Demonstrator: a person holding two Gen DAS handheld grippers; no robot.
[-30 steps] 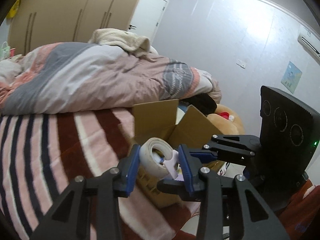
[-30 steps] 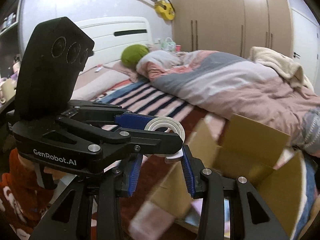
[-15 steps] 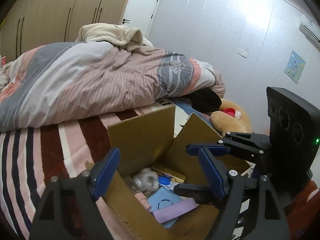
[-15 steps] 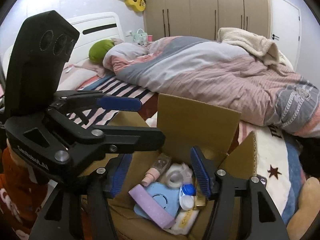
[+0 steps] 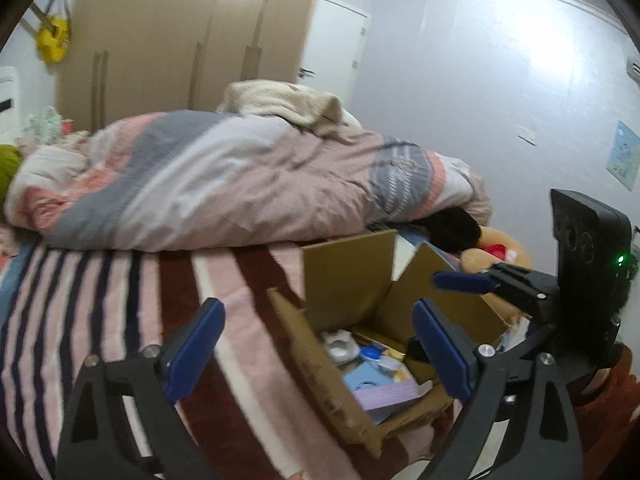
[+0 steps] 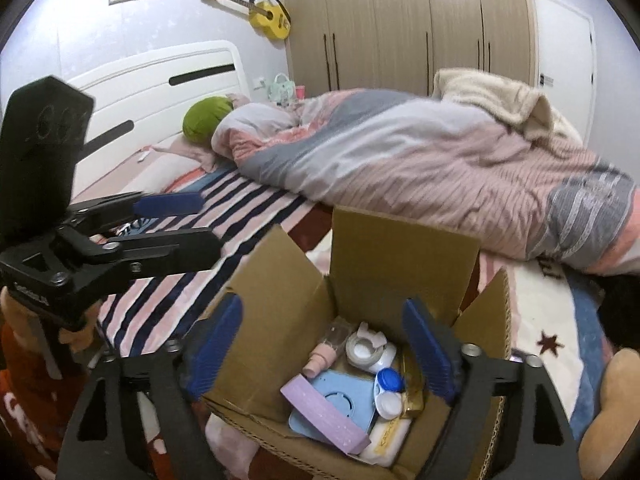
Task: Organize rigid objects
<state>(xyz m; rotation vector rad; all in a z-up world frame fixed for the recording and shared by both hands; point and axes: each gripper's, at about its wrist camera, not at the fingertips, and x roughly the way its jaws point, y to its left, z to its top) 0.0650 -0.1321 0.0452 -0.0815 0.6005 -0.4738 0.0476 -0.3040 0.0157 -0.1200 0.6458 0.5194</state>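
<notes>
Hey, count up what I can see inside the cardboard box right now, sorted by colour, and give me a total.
White: 3, the tape dispenser, a round case, a flat packet
Blue: 2, the flat case, a round cap
Pink: 1, a bottle
Lilac: 1, a bar
Gold: 1, a packet
Total: 8 visible in the cardboard box

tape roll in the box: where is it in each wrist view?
Left wrist: the tape roll sits lower centre, just inside the cardboard box, by its near-left wall; blurred.
Right wrist: the tape roll sits lower centre, between the blue fingertips, toward the back of the cardboard box.
Shared landmark: the light blue case with the lilac bar across it, just in front of the roll in both views.
</notes>
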